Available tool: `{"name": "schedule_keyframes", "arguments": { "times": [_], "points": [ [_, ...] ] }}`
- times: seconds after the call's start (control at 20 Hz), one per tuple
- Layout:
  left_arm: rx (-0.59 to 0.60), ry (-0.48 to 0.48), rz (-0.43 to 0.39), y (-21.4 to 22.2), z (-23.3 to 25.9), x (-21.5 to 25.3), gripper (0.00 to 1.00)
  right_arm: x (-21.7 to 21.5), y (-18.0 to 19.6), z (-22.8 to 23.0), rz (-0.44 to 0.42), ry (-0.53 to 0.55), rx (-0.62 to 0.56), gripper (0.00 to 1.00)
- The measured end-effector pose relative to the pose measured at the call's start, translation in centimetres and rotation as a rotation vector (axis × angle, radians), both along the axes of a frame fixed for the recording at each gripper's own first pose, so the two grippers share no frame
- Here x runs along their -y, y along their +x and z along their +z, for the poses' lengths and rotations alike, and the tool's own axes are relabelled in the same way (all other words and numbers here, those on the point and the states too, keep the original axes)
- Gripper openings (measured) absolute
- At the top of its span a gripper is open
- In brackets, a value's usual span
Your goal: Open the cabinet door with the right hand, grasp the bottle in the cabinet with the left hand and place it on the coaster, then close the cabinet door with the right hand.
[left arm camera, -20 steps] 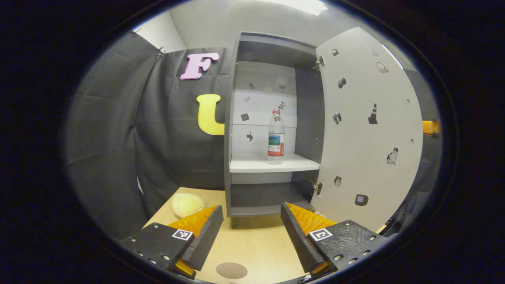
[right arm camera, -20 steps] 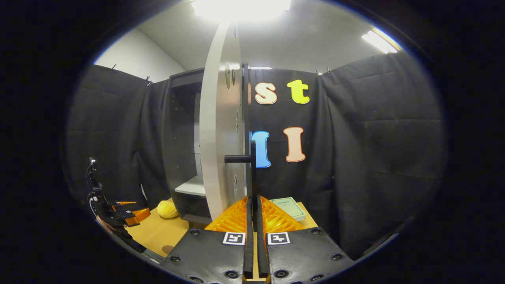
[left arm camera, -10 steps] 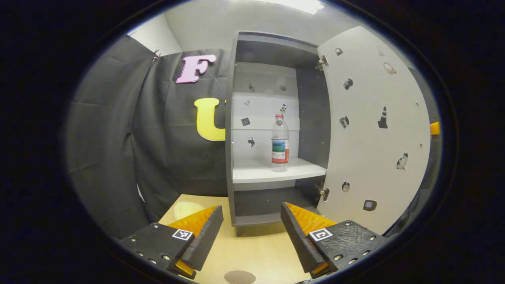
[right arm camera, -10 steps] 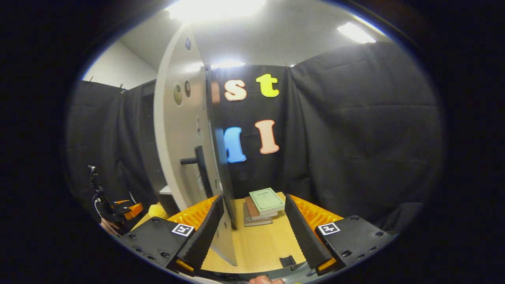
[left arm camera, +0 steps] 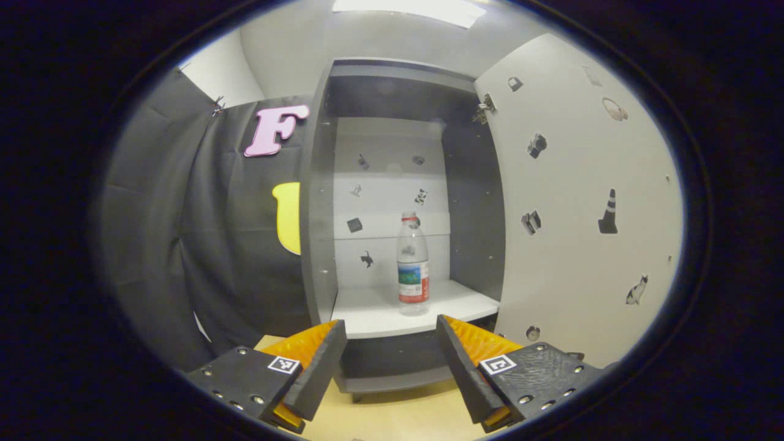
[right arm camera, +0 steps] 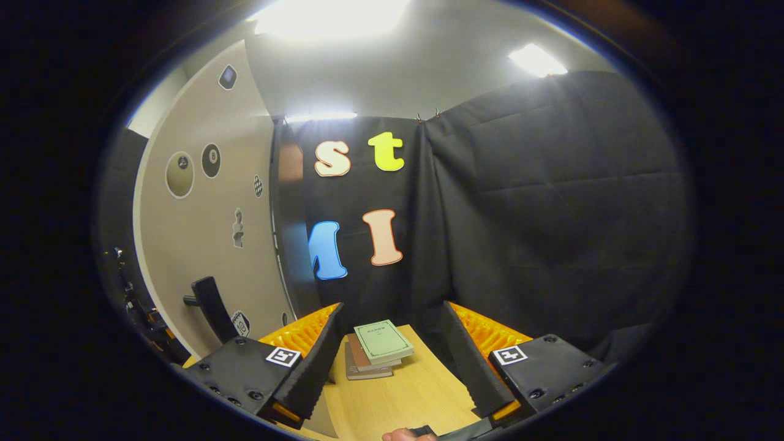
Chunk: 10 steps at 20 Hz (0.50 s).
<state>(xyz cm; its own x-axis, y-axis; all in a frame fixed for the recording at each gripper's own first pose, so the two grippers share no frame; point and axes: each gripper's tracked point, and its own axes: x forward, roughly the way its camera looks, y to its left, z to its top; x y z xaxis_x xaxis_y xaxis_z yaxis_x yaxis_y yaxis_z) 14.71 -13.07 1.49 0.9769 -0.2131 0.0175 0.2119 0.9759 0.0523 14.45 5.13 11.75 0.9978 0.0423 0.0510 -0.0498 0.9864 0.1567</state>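
With the left gripper (left arm camera: 391, 367) spread wide before the shelf (left arm camera: 392, 312), the upright bottle (left arm camera: 413, 263) could be tipped by an off-centre finger, while the right gripper (right arm camera: 392, 361), also wide, holds nothing.

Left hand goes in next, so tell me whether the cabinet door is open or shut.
Open. In the left gripper view the cabinet door is swung wide to the right, baring the white shelf and the upright bottle.

cabinet door (left arm camera: 576, 202) cut off right, stickers too small
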Motion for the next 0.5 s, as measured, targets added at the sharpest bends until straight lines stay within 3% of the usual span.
{"name": "schedule_keyframes", "arguments": {
  "times": [0.3, 0.5],
  "points": [
    [-0.035, -0.074, -0.049, 6.7, 2.8, 3.8, 0.89, 0.6, 4.0, -0.1, 0.006, -0.037, 0.002, 0.98],
    [-0.042, -0.03, -0.053, 11.3, 3.6, 4.8, 0.9, 0.5, 5.7, -0.7, 0.024, -0.076, -0.014, 0.98]
  ]
}}
